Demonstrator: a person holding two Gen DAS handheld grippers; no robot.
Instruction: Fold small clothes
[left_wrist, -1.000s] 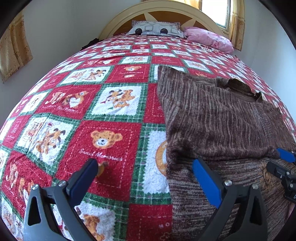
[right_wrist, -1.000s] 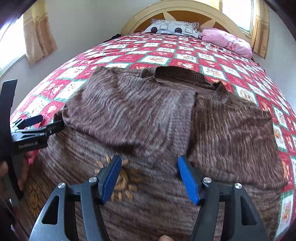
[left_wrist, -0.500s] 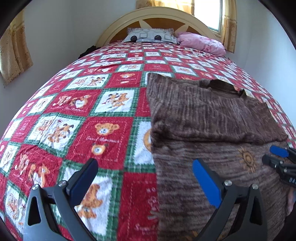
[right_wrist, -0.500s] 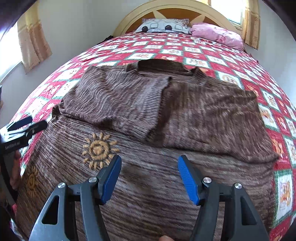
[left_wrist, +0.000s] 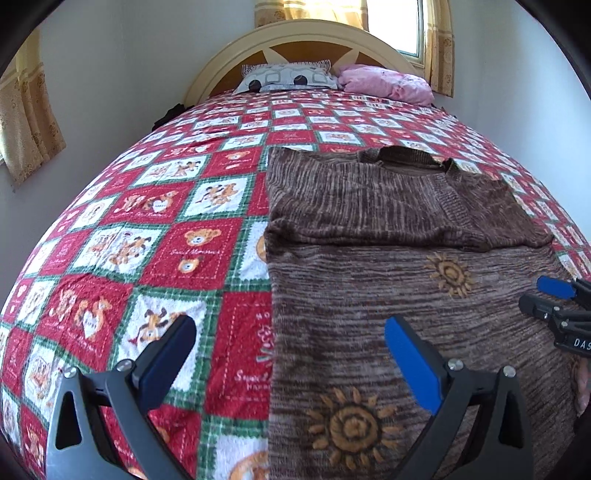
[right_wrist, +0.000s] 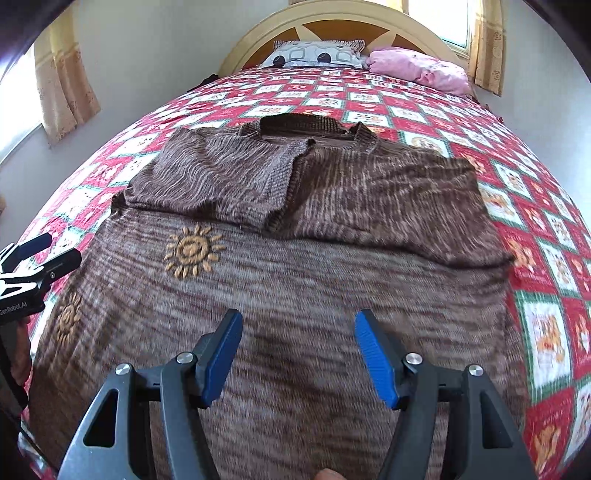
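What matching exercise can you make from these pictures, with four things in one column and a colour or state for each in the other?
Things:
1. sweater
2. left gripper
3. pillow
4. quilt

Colour or state:
a. red, green and white squares with bears
b. brown knit, both sleeves folded across the chest
c. pink, lying by the headboard
d. open, holding nothing

Pairs: 1-b, 2-d, 3-c, 4-a

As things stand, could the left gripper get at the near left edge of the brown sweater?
Probably yes. The left gripper is open and straddles the left edge of the brown sweater, one finger over the quilt, the other over the knit. Nothing lies between; the right gripper hangs apart, over the sweater's middle.
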